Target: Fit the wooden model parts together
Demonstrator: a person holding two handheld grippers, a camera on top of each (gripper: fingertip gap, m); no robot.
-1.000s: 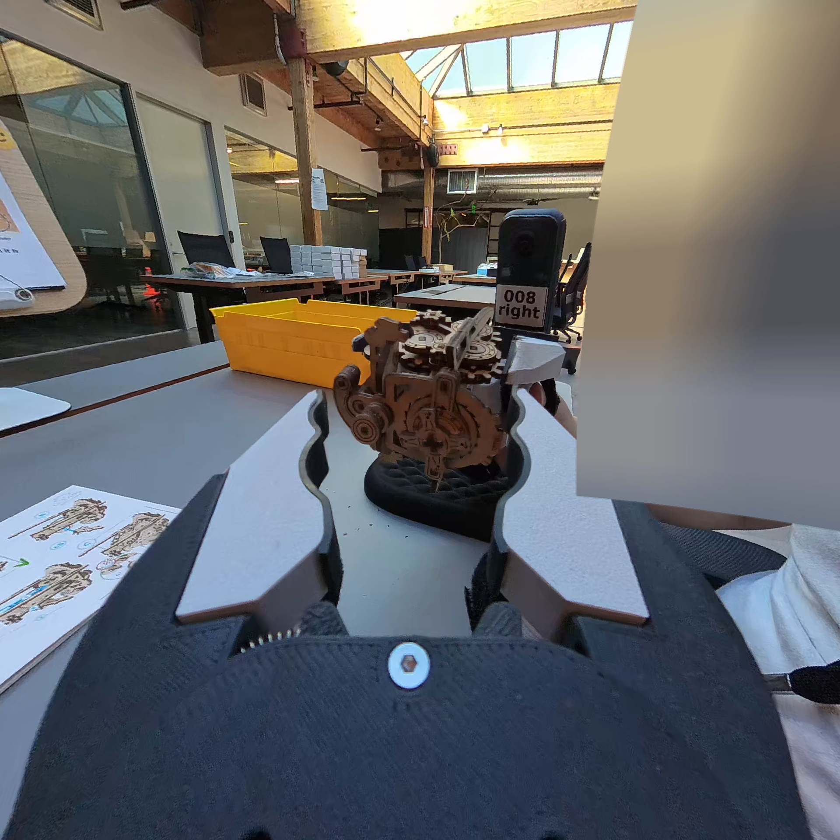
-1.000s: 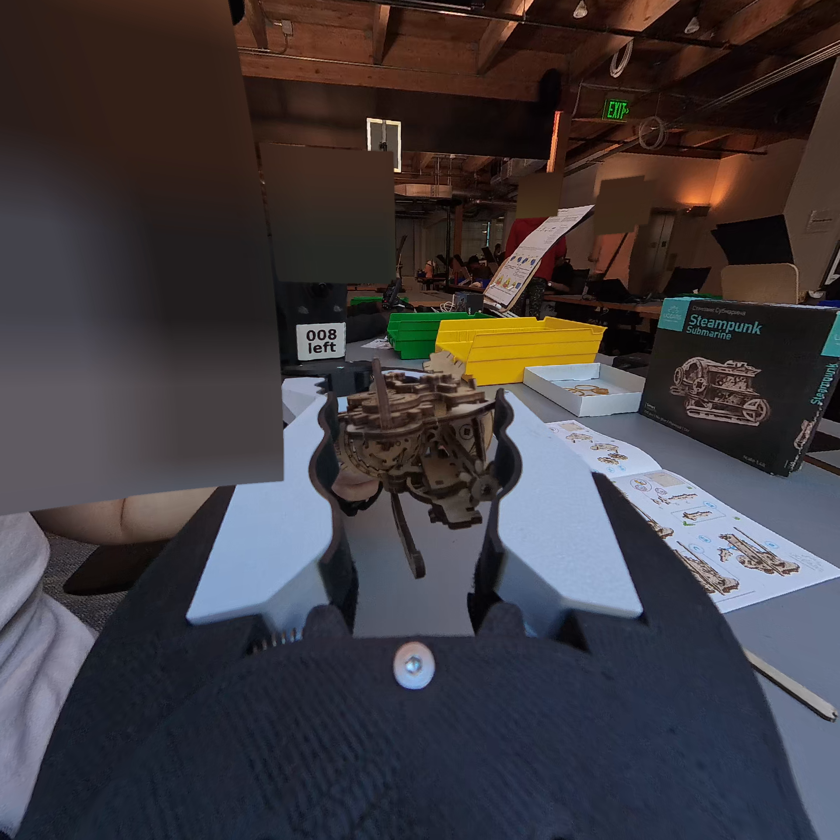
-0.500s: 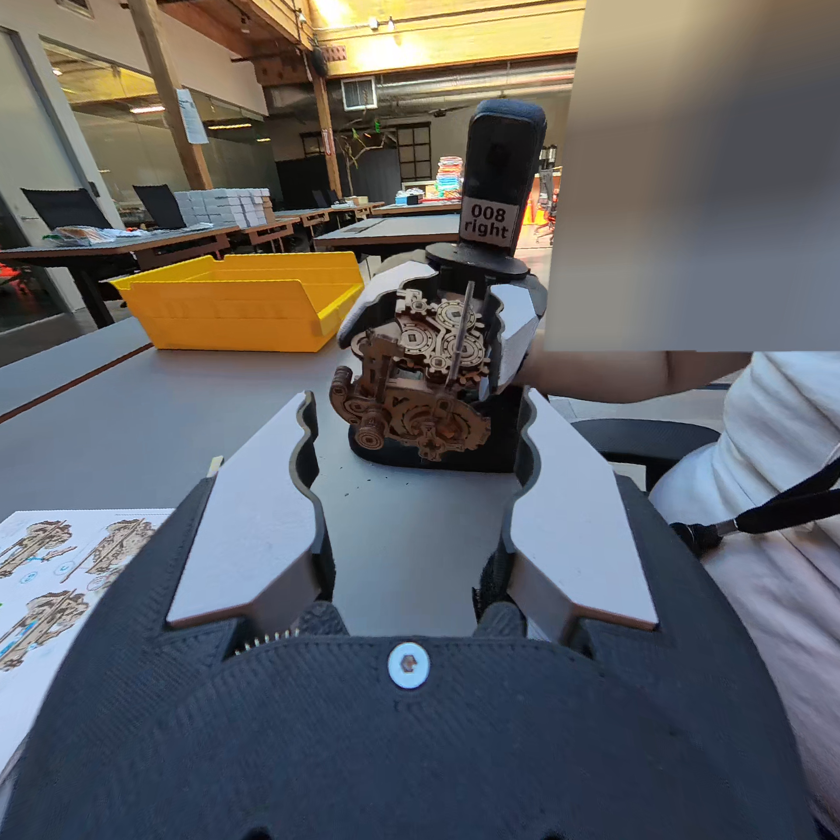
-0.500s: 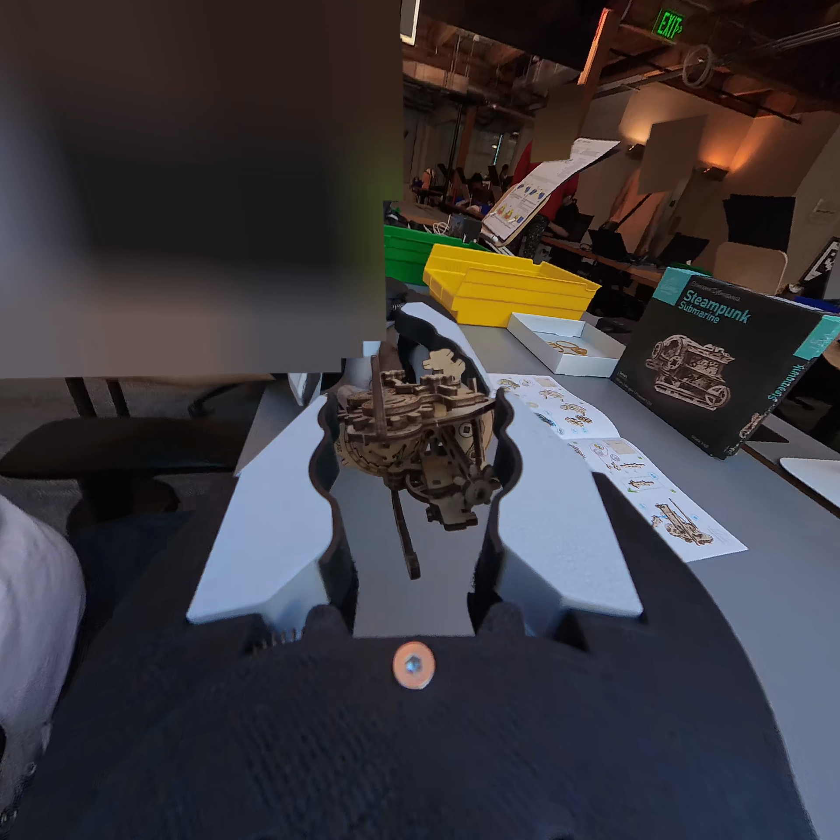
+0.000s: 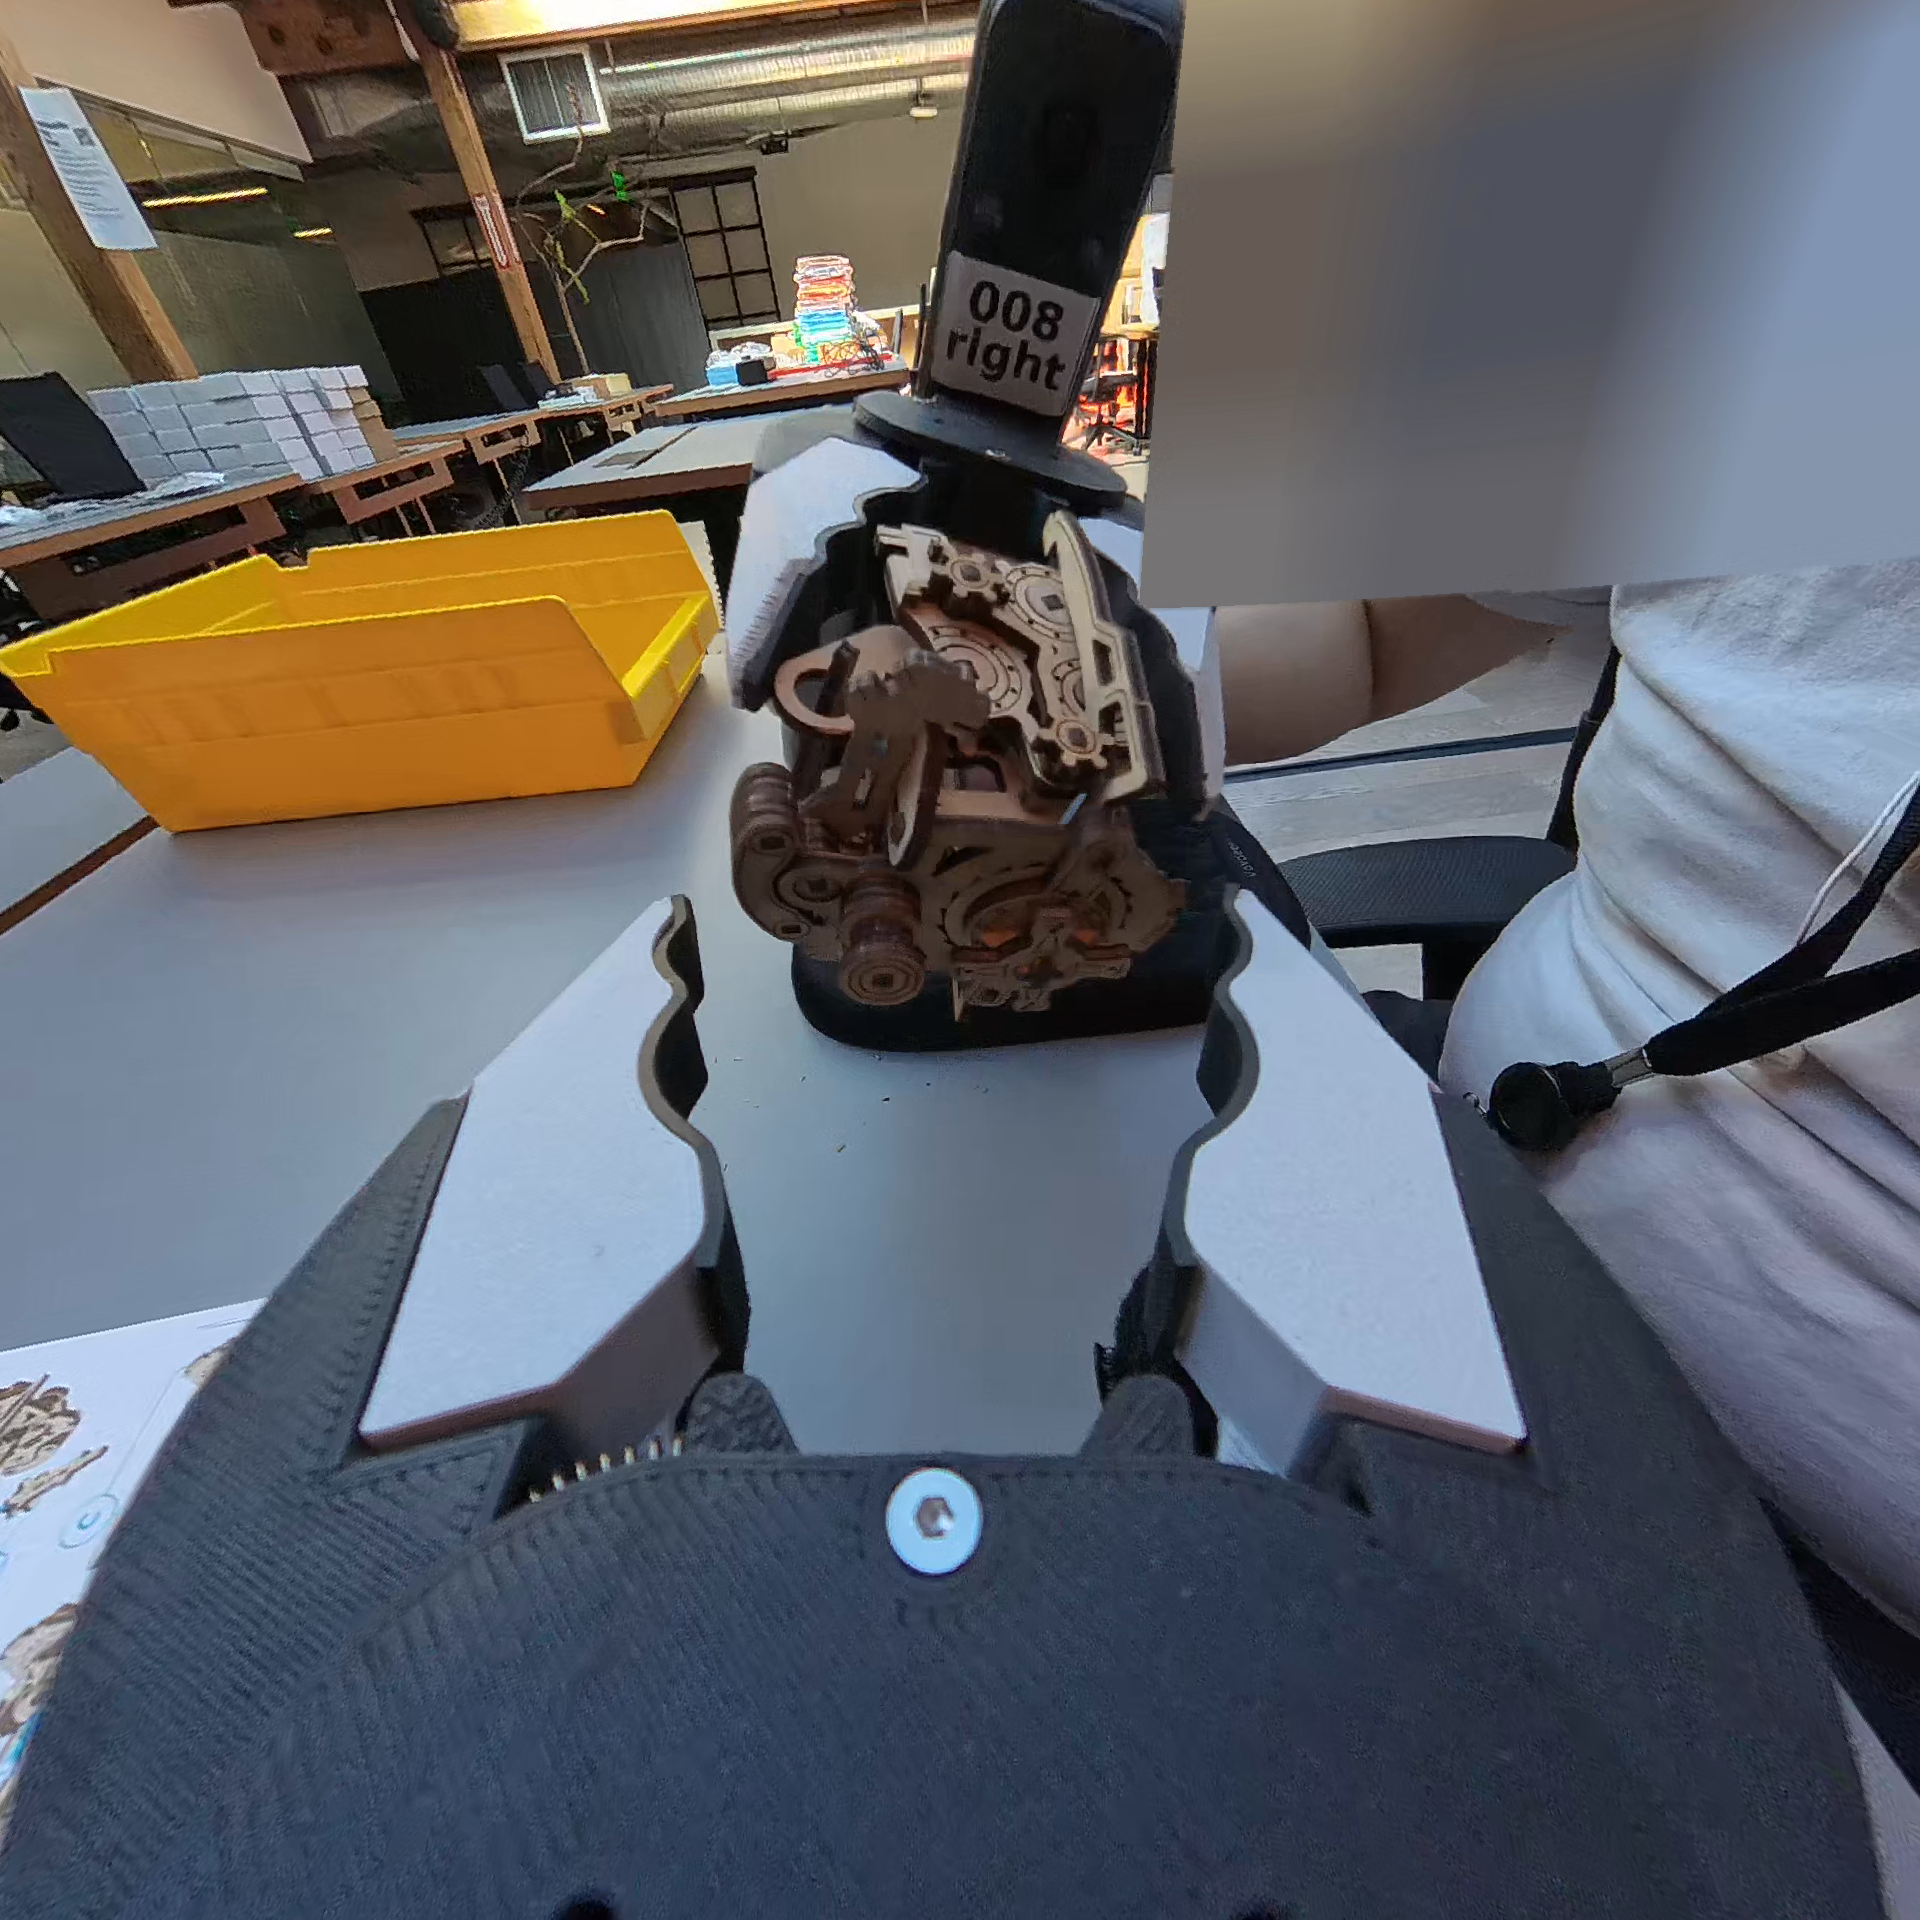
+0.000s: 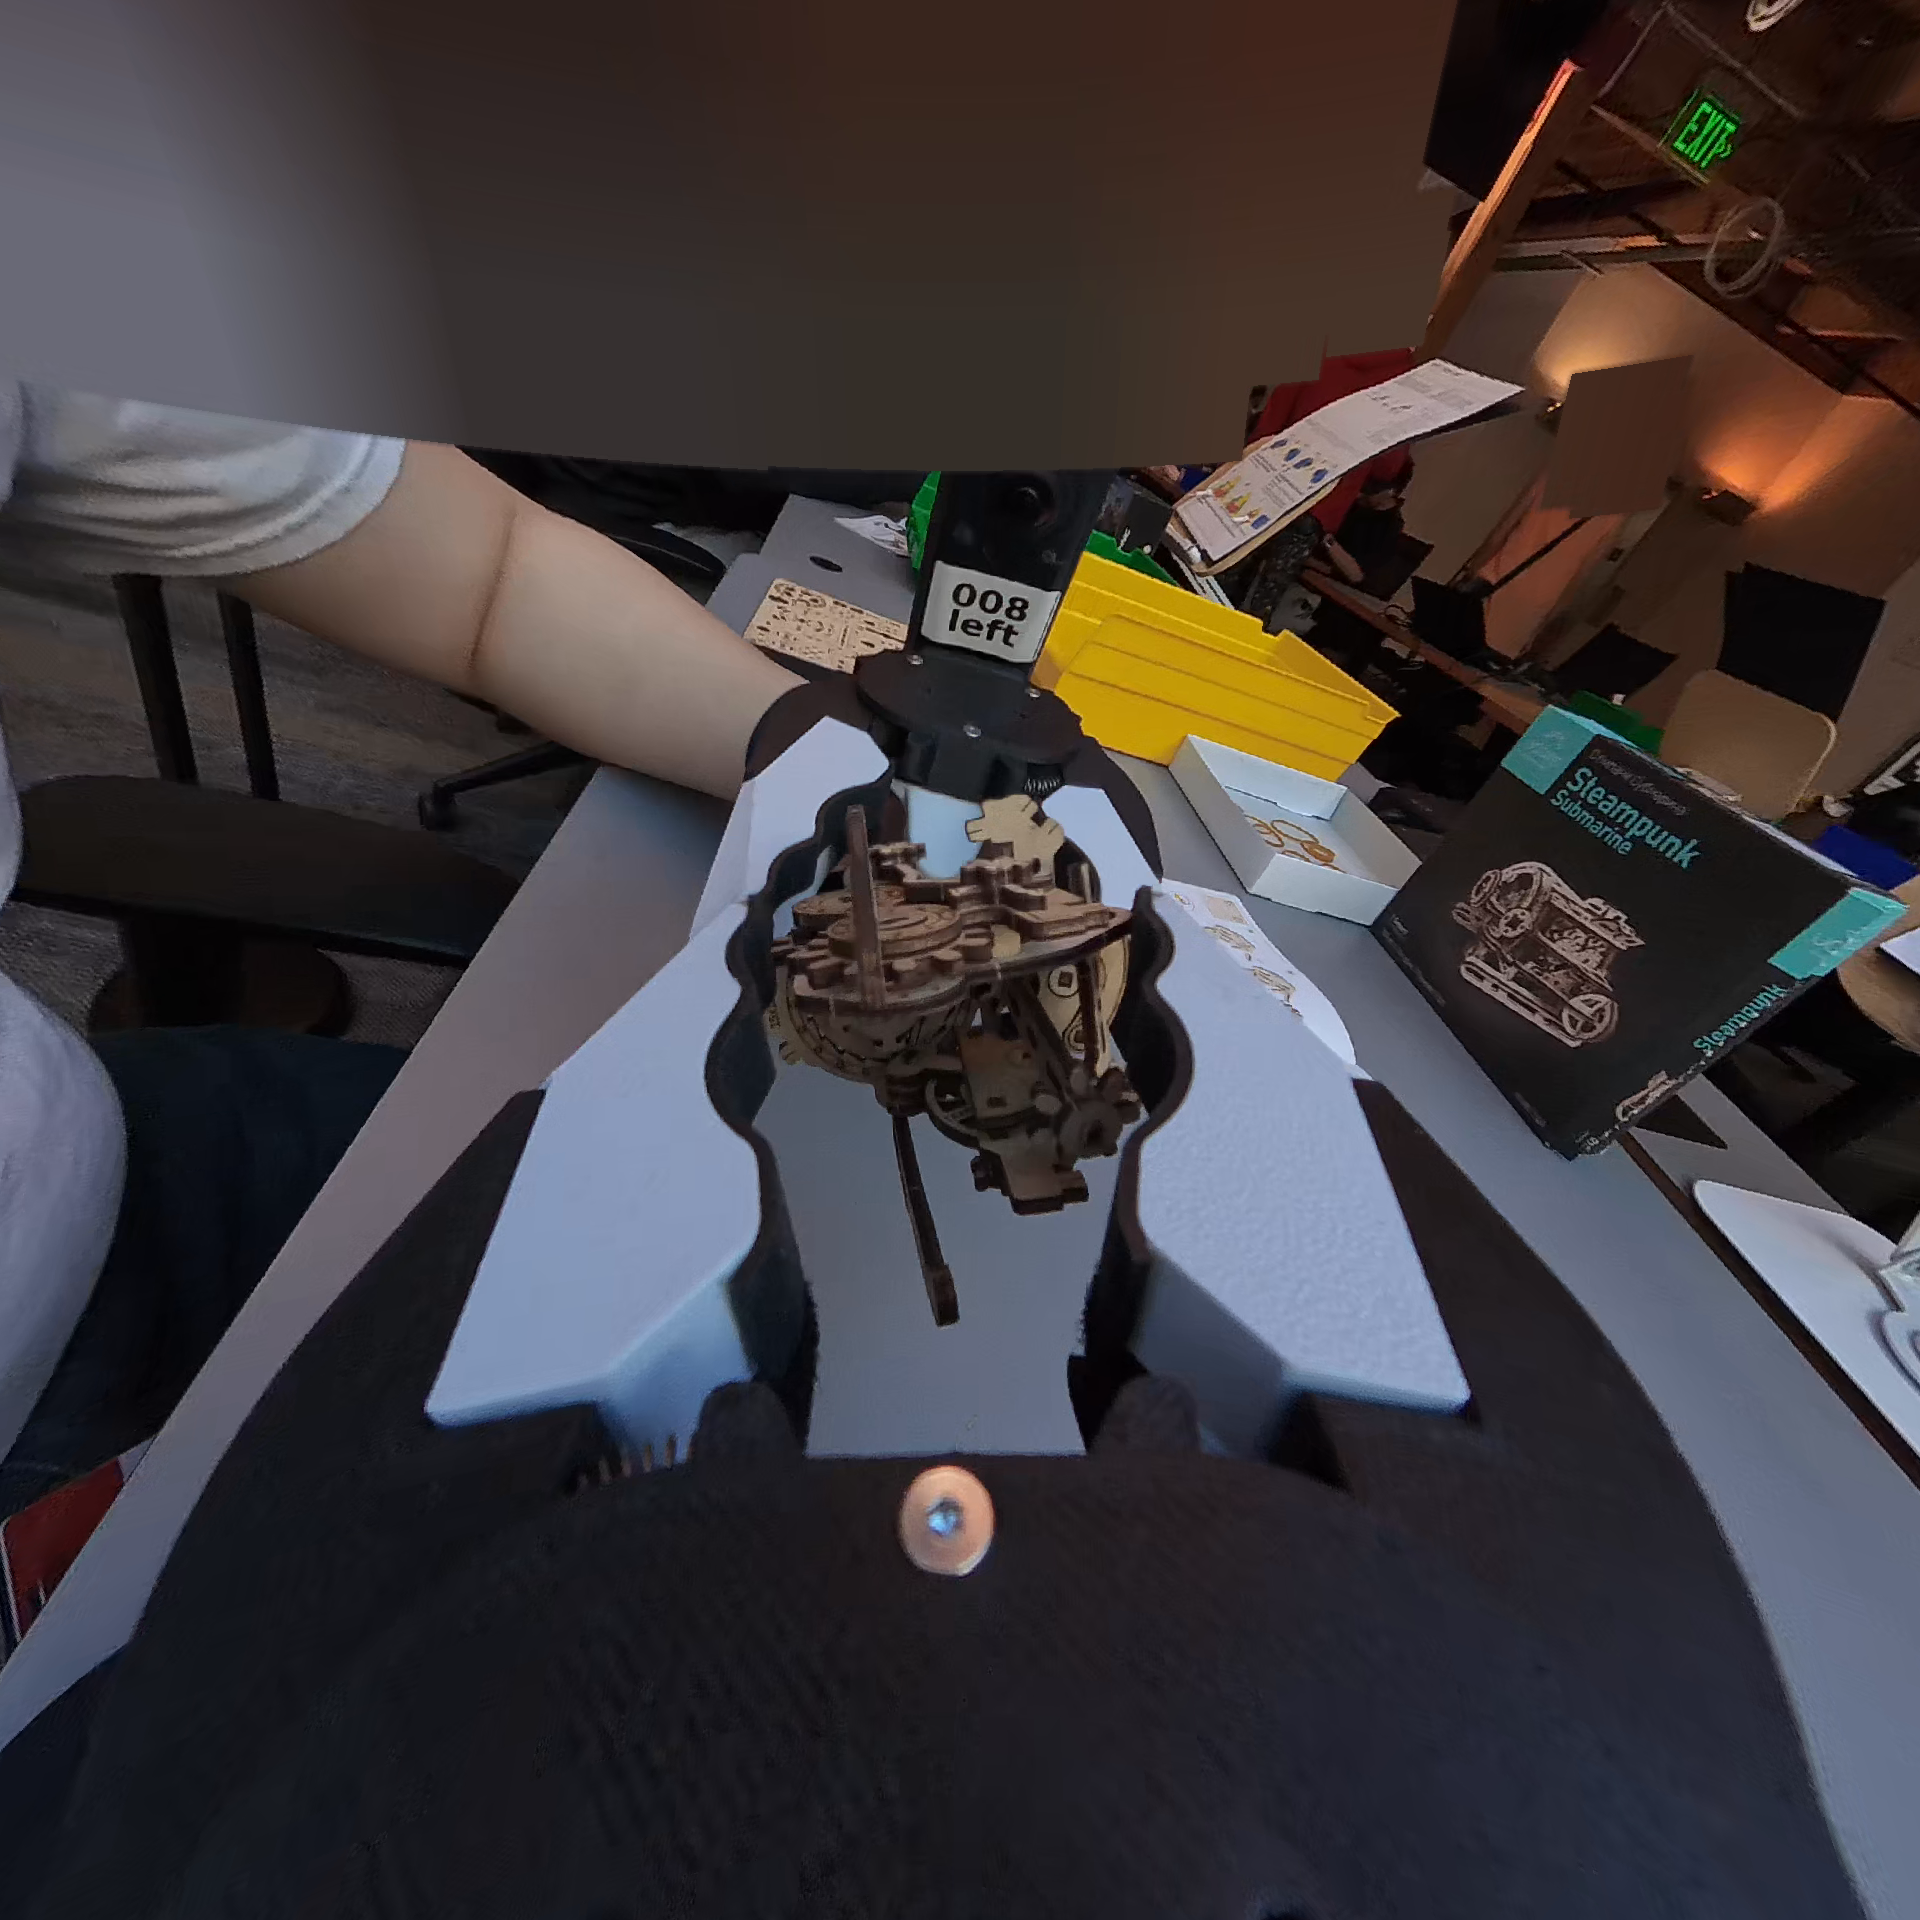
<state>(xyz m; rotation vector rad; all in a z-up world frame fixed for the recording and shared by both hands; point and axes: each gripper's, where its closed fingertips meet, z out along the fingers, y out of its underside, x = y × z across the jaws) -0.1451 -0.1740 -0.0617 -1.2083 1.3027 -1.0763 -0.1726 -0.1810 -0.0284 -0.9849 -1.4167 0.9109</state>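
Observation:
The wooden model (image 6: 956,997), a brown gear assembly with a pale top plate, sits between the fingers of my right gripper (image 6: 951,914), which is shut on it. A thin wooden lever (image 6: 925,1226) hangs from it toward the right wrist camera. In the left wrist view the model (image 5: 966,810) is held above the grey table (image 5: 260,1039), tilted, with the right gripper (image 5: 977,665) behind it. My left gripper (image 5: 956,914) is open and empty, its fingertips just short of the model. The left gripper (image 6: 956,831) also shows beyond the model in the right wrist view.
A yellow bin (image 5: 364,665) stands at the far left and an instruction sheet (image 5: 42,1455) lies near left. The right wrist view shows yellow bins (image 6: 1195,675), a white tray (image 6: 1288,842), the dark kit box (image 6: 1621,935) and a wooden parts sheet (image 6: 821,623). The person's arm (image 6: 582,644) crosses the left side. Less than 4 cm separates the two grippers' tips.
The two grippers have come closer, nose to nose. The right gripper has tilted the model so its top plate faces the left camera. The left stays open, the right stays shut.

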